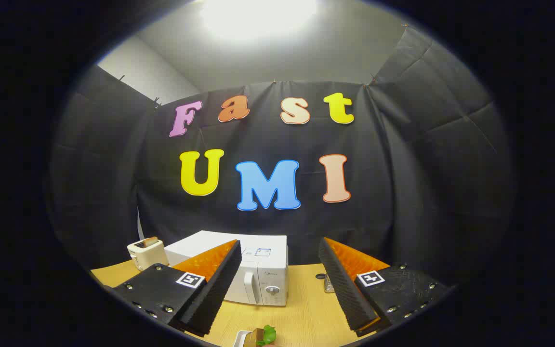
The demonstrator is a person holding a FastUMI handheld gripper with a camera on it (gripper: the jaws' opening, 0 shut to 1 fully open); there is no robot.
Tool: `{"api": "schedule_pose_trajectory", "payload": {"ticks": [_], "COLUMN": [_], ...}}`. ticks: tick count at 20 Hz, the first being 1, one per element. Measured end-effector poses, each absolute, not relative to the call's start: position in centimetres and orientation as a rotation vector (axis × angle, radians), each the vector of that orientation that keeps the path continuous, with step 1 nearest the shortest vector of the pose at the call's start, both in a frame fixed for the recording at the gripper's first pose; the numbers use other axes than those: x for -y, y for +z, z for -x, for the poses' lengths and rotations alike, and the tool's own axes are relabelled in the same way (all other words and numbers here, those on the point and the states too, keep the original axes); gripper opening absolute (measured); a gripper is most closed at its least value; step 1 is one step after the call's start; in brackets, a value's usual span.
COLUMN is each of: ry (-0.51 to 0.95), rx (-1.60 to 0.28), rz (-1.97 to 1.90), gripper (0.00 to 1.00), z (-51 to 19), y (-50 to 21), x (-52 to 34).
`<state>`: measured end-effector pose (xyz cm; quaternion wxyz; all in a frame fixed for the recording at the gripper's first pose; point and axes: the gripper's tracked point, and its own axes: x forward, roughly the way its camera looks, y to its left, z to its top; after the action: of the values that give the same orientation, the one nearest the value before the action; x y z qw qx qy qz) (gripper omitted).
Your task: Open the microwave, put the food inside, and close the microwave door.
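Note:
A white microwave [258, 270] stands on the wooden table [306, 308] beyond my fingers, its door shut, with a vertical handle and a round knob at its right side. My gripper [277, 262] is open and holds nothing; its left finger overlaps the microwave's left part. Close below, between the fingers, a white dish [243, 338] carries the food [264, 335], a brown piece with a green leaf, partly cut off.
A small white toaster [146, 253] with a slice in it stands left of the microwave. A small metal-looking object [328, 283] sits on the table just right of the microwave, by the right finger. Black cloth walls close the booth behind.

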<state>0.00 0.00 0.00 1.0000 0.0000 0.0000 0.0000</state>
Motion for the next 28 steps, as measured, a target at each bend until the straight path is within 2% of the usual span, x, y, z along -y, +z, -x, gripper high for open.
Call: {"api": "schedule_pose_trajectory", "payload": {"ticks": [16, 21, 28], "ry": [0.047, 0.075, 0.037], "rx": [-0.049, -0.066, -0.117], "rz": [-0.007, -0.049, -0.001], "gripper": [0.99, 1.00, 0.99], "z": [-3.0, -5.0, -10.0], "y": [-4.9, -8.2, -14.5], "x": [-3.6, -5.7, -7.7]}}
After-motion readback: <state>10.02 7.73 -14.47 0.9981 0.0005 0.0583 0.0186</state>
